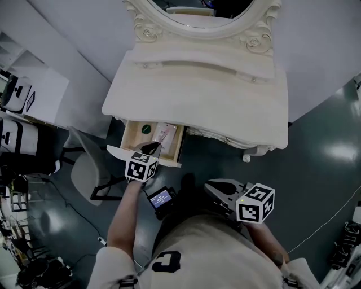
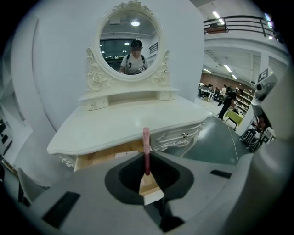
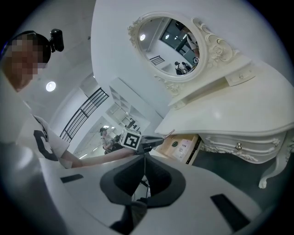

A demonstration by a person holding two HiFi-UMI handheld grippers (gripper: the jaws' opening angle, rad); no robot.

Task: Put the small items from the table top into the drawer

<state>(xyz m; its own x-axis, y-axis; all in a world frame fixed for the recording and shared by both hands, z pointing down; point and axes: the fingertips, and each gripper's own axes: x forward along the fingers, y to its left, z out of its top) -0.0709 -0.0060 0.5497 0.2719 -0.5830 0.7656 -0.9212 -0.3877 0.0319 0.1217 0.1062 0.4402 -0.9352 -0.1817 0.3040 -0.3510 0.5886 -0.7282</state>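
Note:
My left gripper is shut on a thin pink stick that pokes out past its fingertips. In the head view that gripper hangs just above the front of the open wooden drawer under the left end of the white dressing table. Inside the drawer lie a small round green item and a pink-and-white packet. My right gripper is held back near my body, low and to the right, shut with nothing in it. From its own view, the right gripper looks toward the drawer.
An oval mirror in a carved frame stands at the back of the table. A grey chair sits left of the drawer, and shelves with boxes line the far left. Curved table legs reach the dark floor at right.

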